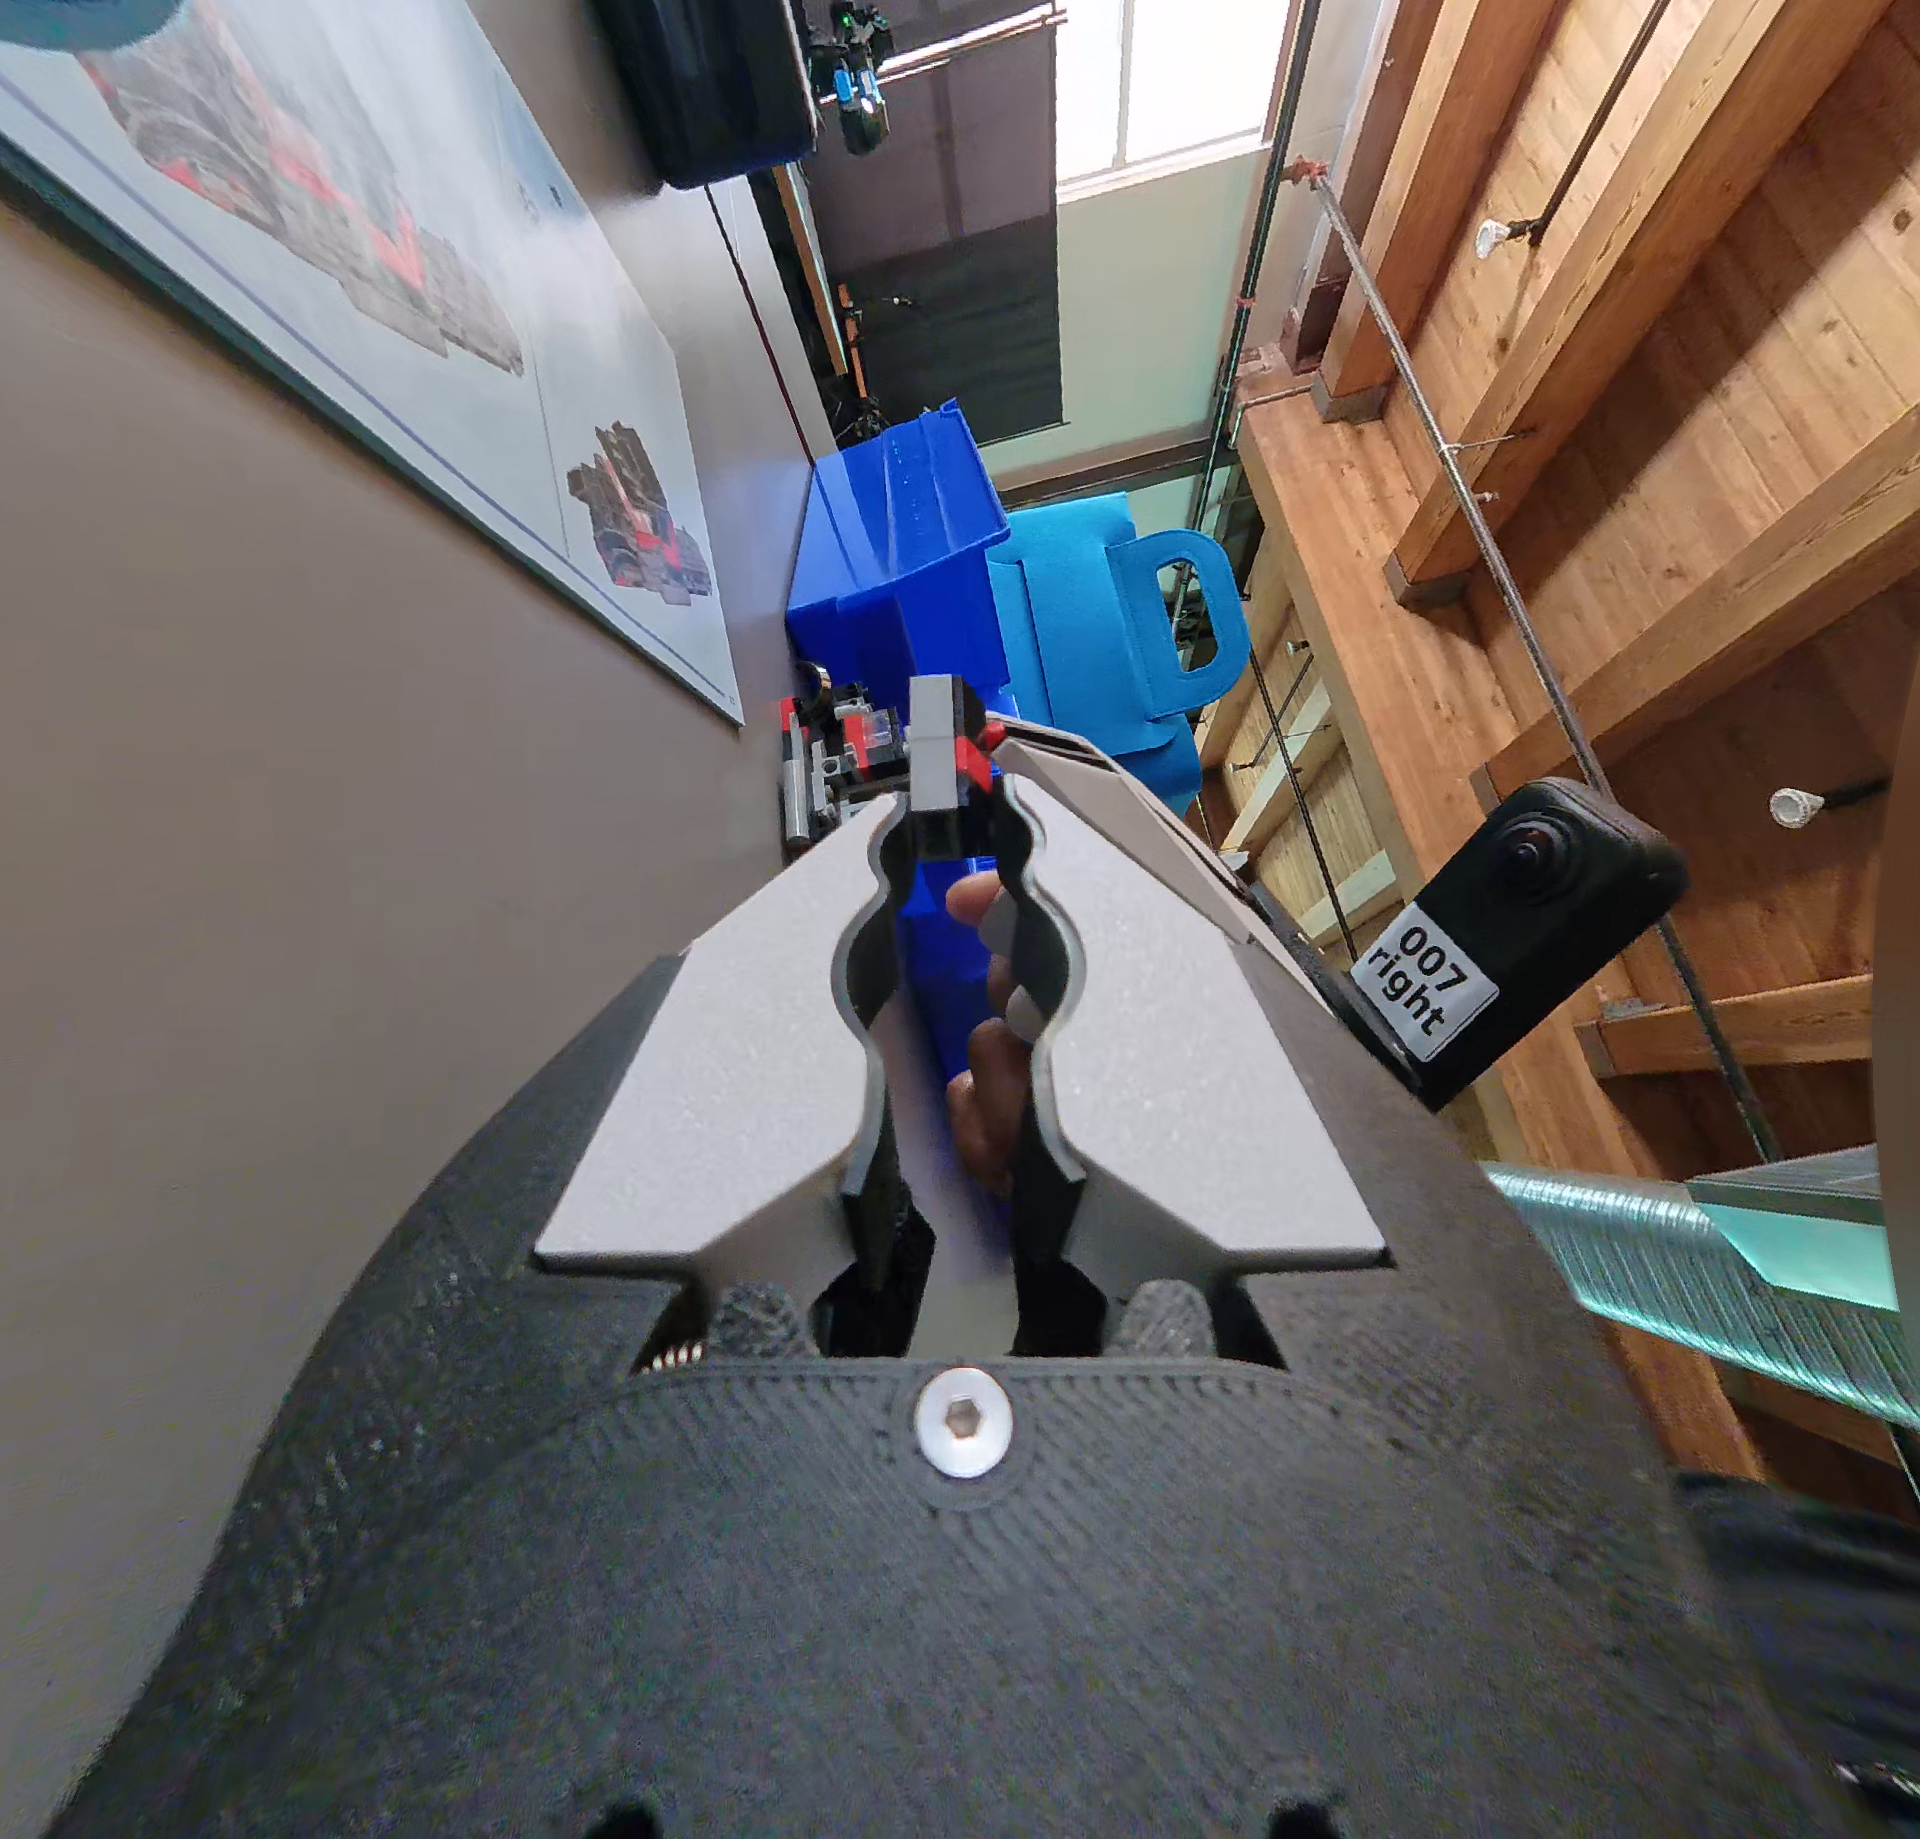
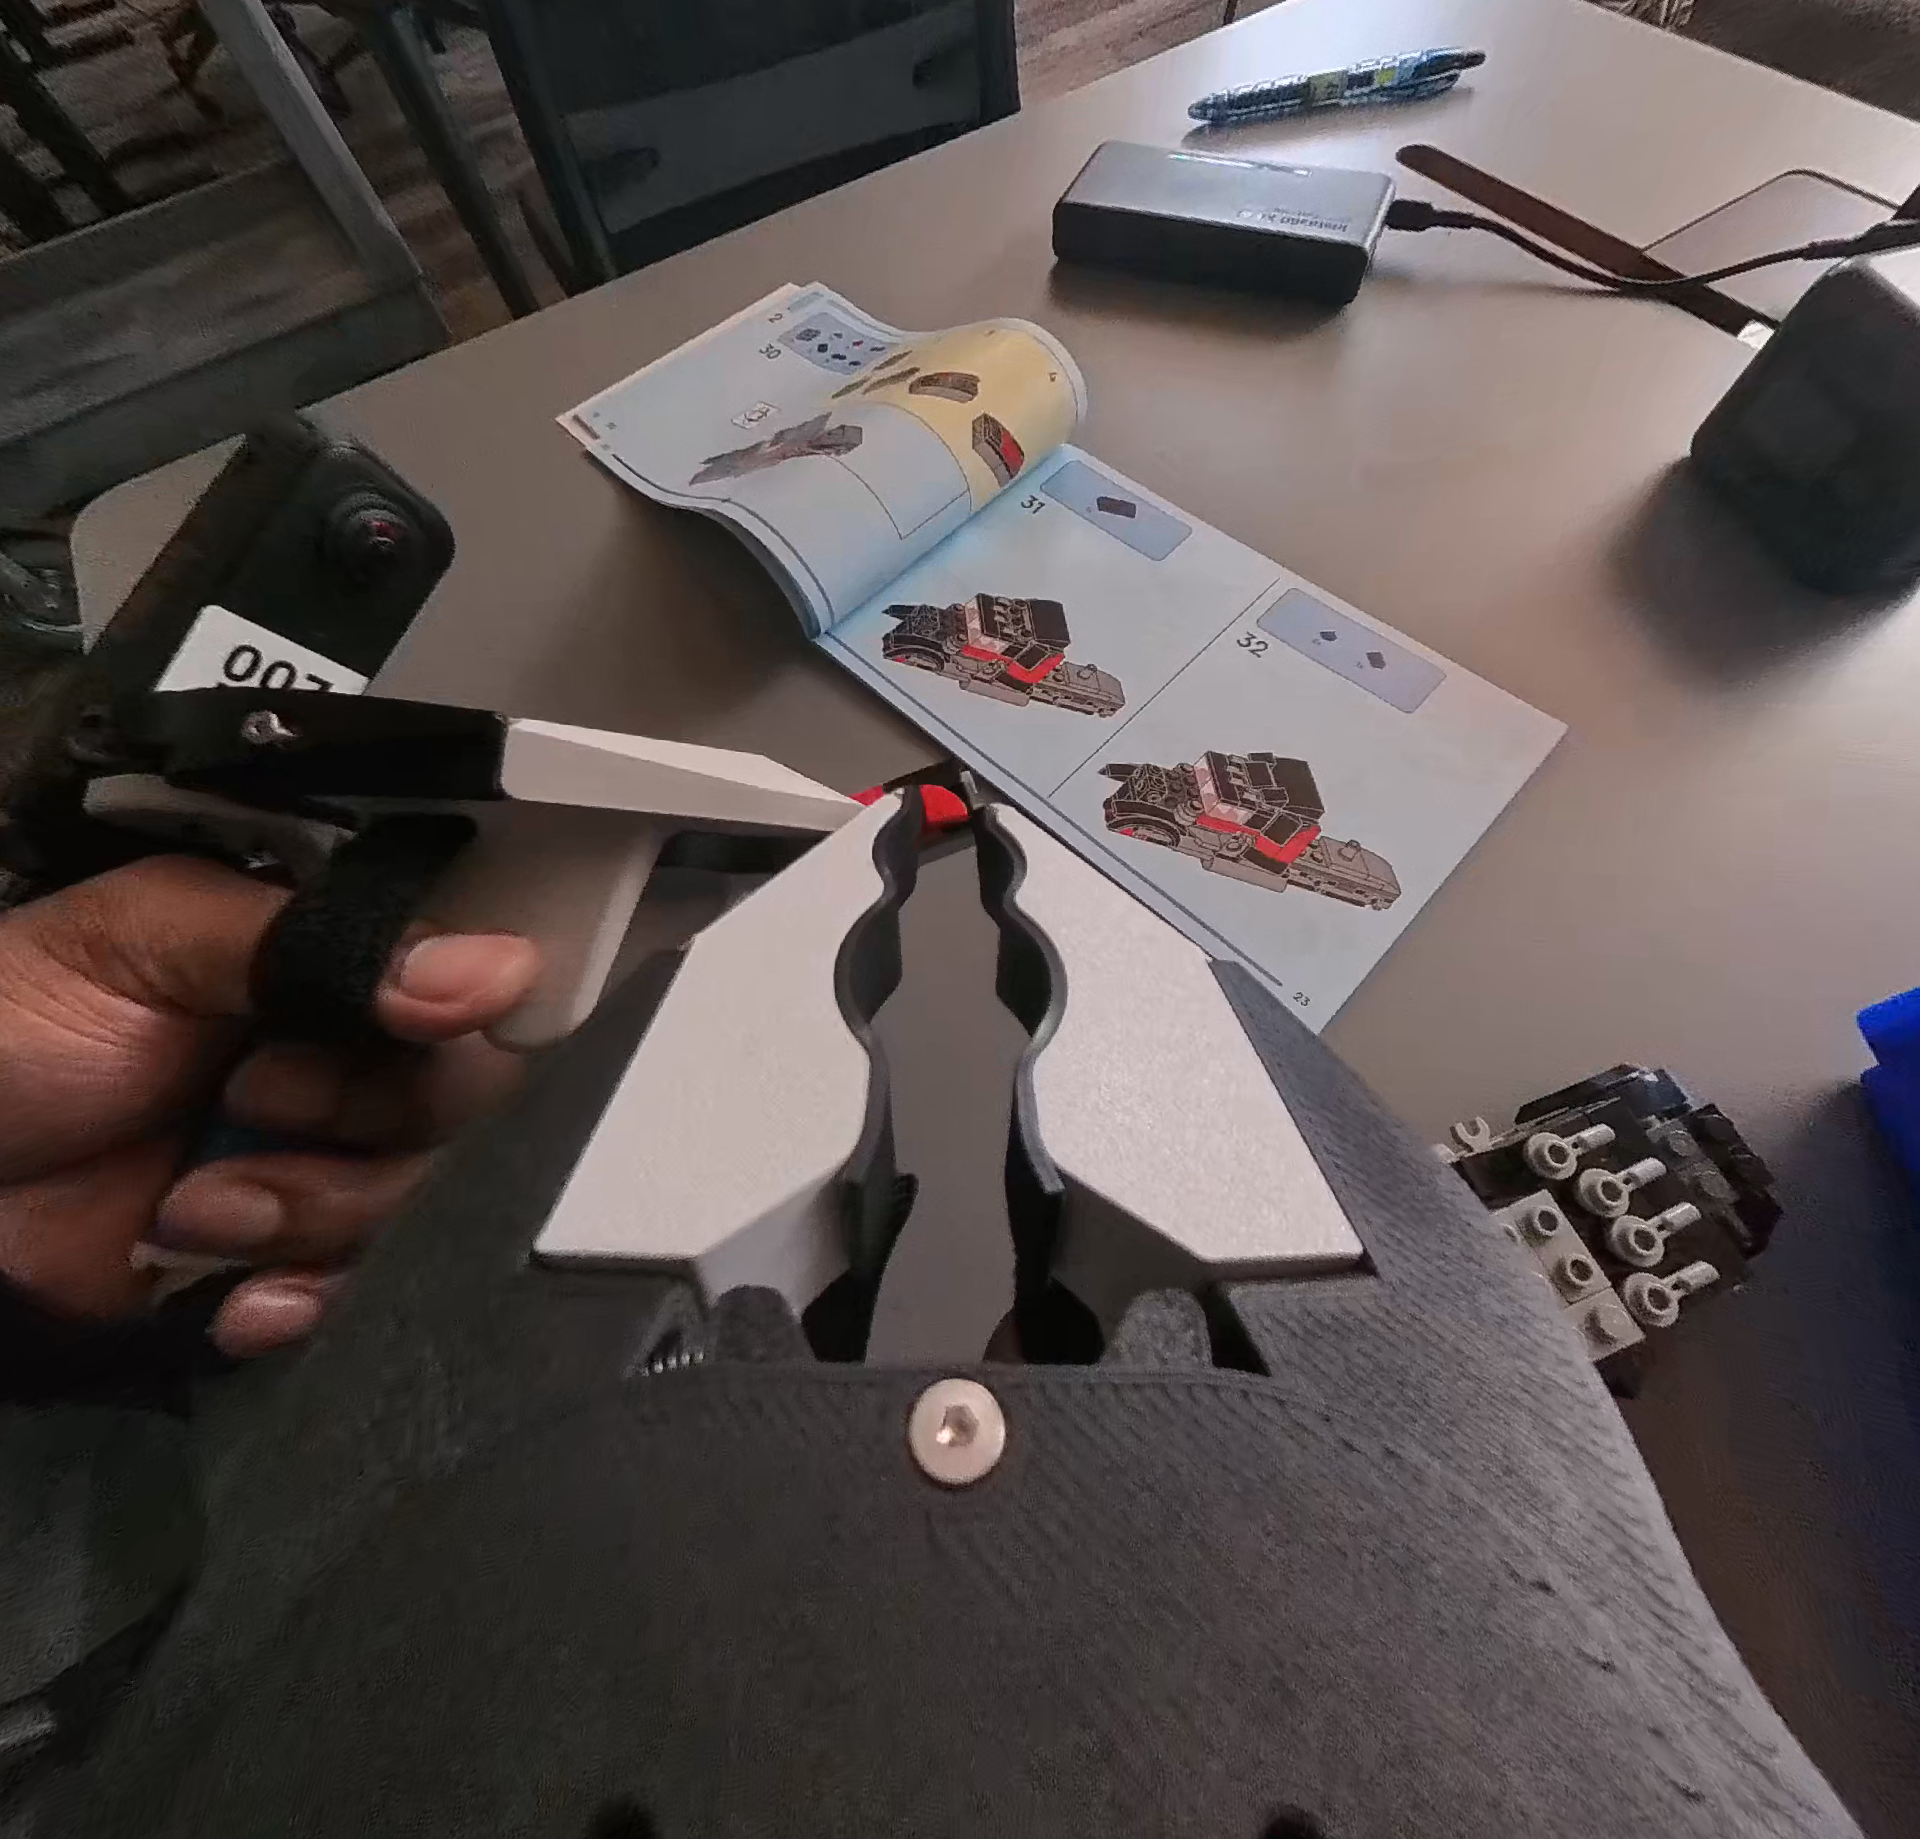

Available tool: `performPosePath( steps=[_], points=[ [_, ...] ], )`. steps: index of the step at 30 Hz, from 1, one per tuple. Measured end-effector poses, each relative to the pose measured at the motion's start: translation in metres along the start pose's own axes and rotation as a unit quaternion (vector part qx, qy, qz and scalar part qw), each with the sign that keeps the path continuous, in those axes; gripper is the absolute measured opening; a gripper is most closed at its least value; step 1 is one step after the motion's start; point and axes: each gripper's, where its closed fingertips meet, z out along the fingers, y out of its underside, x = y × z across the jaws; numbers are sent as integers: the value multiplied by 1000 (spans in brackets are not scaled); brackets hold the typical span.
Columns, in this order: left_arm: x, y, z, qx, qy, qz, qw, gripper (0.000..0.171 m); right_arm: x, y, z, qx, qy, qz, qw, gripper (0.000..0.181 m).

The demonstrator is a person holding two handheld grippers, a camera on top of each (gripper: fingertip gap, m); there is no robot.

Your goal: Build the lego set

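Grey table [image 2: 1455,459]; both tongs [image 1: 940,802] [image 2: 940,813] pinch one lego piece [image 1: 940,761].

Each gripper, the left gripper [image 1: 951,813] and the right gripper [image 2: 940,807], has 2 light grey fingers shaped as broad wedges tapering to narrow tips, with black wavy inner edges. The fingers sit in a black printed body with a ribbed, layered texture. 1 silver hex-socket screw [image 1: 962,1422] is set in the middle of that body, just behind the finger roots. A small coil spring shows at the left finger root. A black camera block [image 1: 1548,916] with a round lens and a white sticker is mounted on the right gripper. A black fabric strap [image 2: 332,942] loops over 1 finger of the person's hand [image 2: 208,1093].
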Motion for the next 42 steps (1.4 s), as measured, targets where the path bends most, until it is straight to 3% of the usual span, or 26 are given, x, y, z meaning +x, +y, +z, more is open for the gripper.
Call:
performPosePath(
  steps=[16, 26, 42],
  points=[
    [-1, -3, -1, 2, 9, -25, 1000, 15, -2, -2, 2, 7, -11, 8, 1000, 19],
    [0, -3, -1, 0, 14, -26, 1000, 15, 9, -7, -5, 29, -60, 127, 990, 27],
    [0, -3, -1, -1, 18, -32, 999, 14, 6, -1, 4, 11, -78, 128, 989, 27]
  ],
)
